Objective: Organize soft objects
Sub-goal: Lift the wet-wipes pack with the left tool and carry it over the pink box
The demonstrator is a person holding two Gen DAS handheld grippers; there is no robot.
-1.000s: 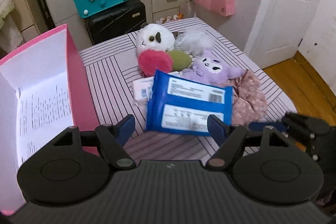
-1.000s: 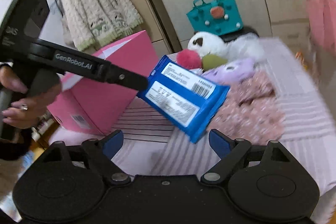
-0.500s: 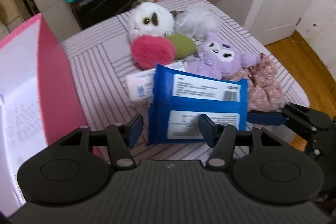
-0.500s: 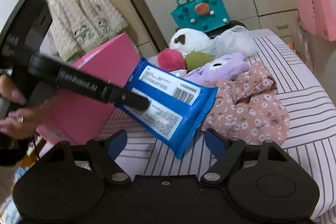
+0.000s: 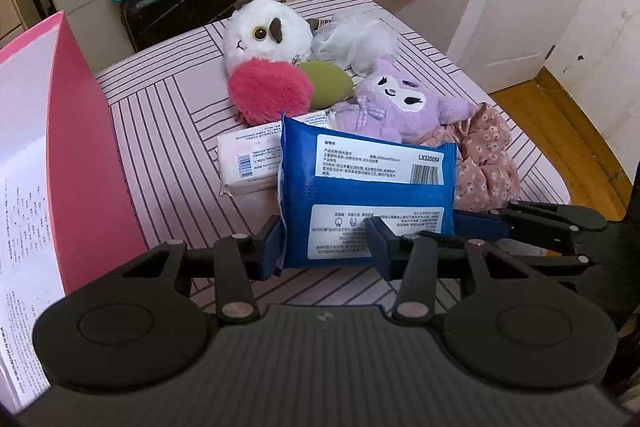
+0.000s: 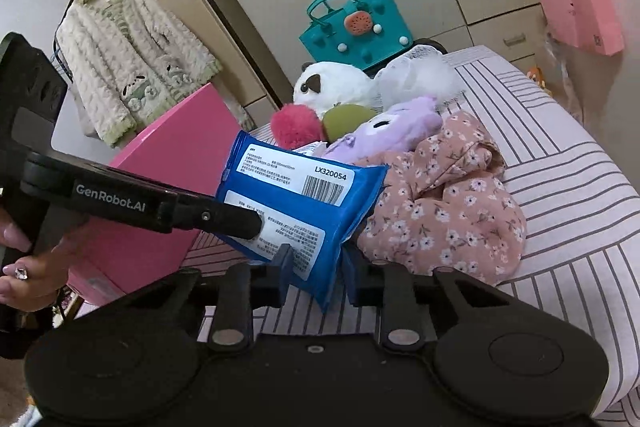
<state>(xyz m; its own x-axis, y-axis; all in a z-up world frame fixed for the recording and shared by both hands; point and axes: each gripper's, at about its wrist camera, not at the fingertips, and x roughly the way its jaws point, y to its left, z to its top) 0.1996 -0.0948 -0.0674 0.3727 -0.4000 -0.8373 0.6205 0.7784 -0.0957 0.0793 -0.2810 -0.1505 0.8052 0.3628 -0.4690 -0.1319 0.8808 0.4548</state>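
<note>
From the left wrist, the left claw is closing on the lower edge of one blue wipes pack held above the striped bed, where three plush toys, one white tissue pack and one floral garment lie beside one pink box. From the right wrist, the right claw is closing on the same pack's near corner, pads pressing it, while the left claw grips its other side.
</note>
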